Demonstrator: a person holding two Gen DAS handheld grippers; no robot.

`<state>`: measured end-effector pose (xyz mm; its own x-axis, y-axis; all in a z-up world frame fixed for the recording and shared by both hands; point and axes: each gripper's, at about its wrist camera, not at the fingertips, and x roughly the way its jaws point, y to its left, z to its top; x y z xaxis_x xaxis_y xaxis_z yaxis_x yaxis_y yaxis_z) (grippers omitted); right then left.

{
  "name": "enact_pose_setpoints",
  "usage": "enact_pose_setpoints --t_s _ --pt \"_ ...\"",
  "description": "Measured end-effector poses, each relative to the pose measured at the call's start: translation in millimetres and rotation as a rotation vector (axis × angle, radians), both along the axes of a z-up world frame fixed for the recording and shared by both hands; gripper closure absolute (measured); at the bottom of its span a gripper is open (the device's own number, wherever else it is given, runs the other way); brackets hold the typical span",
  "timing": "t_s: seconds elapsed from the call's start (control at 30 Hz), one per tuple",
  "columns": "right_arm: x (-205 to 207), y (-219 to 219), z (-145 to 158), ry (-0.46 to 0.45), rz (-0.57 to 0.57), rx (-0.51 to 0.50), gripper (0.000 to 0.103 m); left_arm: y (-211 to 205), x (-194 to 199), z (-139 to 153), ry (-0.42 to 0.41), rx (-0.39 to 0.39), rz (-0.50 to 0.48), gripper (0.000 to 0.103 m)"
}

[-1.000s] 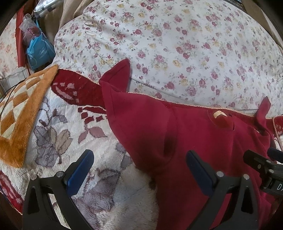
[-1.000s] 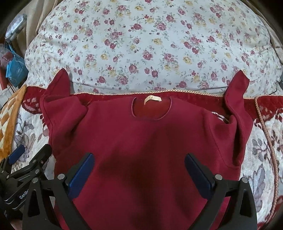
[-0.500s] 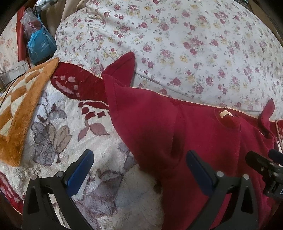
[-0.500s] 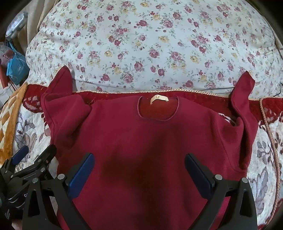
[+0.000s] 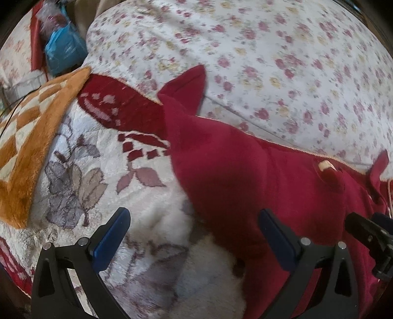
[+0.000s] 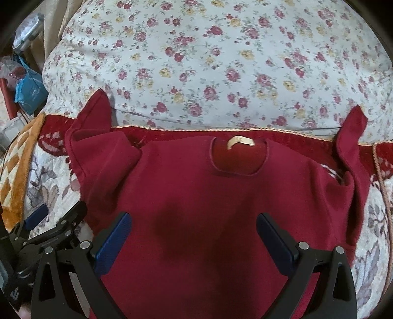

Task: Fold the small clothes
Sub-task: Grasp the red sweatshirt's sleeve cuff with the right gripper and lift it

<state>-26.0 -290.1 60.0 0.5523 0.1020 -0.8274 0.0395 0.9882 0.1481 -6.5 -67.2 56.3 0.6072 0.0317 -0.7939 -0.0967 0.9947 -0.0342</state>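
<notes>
The red sweater (image 6: 196,201) lies spread, front up, on a plush floral blanket (image 5: 81,176) covering the bed. Its neckline (image 6: 237,157) with a pale label (image 6: 239,141) points toward the blanket's far edge, where a red border with corded trim meets a large flower-print pillow (image 6: 221,61). Both sleeves are bent upward: the left sleeve (image 6: 94,117) and the right sleeve (image 6: 352,127) each rest their cuff against the pillow's lower side. The sweater's lower part runs out of view under the grippers.

The right gripper (image 6: 194,235) hangs over the middle of the sweater's body, jaws spread wide, holding nothing; whether its fingers touch the fabric cannot be told. The left gripper (image 5: 194,233) is likewise spread wide and empty, placed at the sweater's left side, one blue pad (image 5: 110,238) over bare blanket and the other pad (image 5: 277,240) over red fabric. The left view is blurred.

An orange checked mat (image 5: 27,137) lies on the blanket's left edge. Beyond the far left corner sits a blue plastic bag (image 6: 28,90), its contents not discernible, with a clear bag (image 5: 52,20) holding something dark red beside it.
</notes>
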Motion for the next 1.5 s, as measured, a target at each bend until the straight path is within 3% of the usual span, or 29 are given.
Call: enact_pose_setpoints --t_s 0.17,0.3,0.4,0.7,1.0,1.13,1.17,1.2,1.23,1.27,1.33,1.5 --pt "11 15 1 -0.019 0.057 0.016 0.000 26 8 -1 0.013 -0.053 0.074 0.000" --pt "24 31 4 -0.029 0.125 0.045 0.011 52 12 -3 0.034 -0.079 0.162 0.000" --pt "41 45 10 -0.032 0.180 0.119 0.013 66 13 -6 0.046 -0.103 0.204 0.000" --pt "136 114 26 -0.001 0.274 0.291 0.009 61 23 -19 0.088 -0.088 0.185 0.000" --pt "223 185 1 0.126 0.302 0.270 0.006 68 36 -35 0.149 -0.078 0.221 0.000" --pt "247 208 -23 0.180 0.316 0.189 0.007 73 39 -41 0.177 -0.070 0.254 0.000" --pt "249 209 -26 0.182 0.319 0.184 0.012 73 39 -41 0.181 -0.061 0.259 0.000" --pt "249 207 -28 0.177 0.319 0.177 0.040 73 39 -42 0.184 -0.051 0.256 0.000" --pt "248 202 -29 0.173 0.314 0.176 0.075 72 39 -42 0.183 -0.054 0.249 0.000" --pt "245 196 -27 0.157 0.305 0.178 0.085 71 39 -42 0.181 -0.059 0.247 0.000" --pt "232 177 -16 0.095 0.297 0.182 0.092 69 40 -39 0.163 -0.072 0.247 0.000" --pt "182 92 32 -0.029 0.256 0.229 0.093 60 35 -28 0.129 -0.063 0.238 0.000"
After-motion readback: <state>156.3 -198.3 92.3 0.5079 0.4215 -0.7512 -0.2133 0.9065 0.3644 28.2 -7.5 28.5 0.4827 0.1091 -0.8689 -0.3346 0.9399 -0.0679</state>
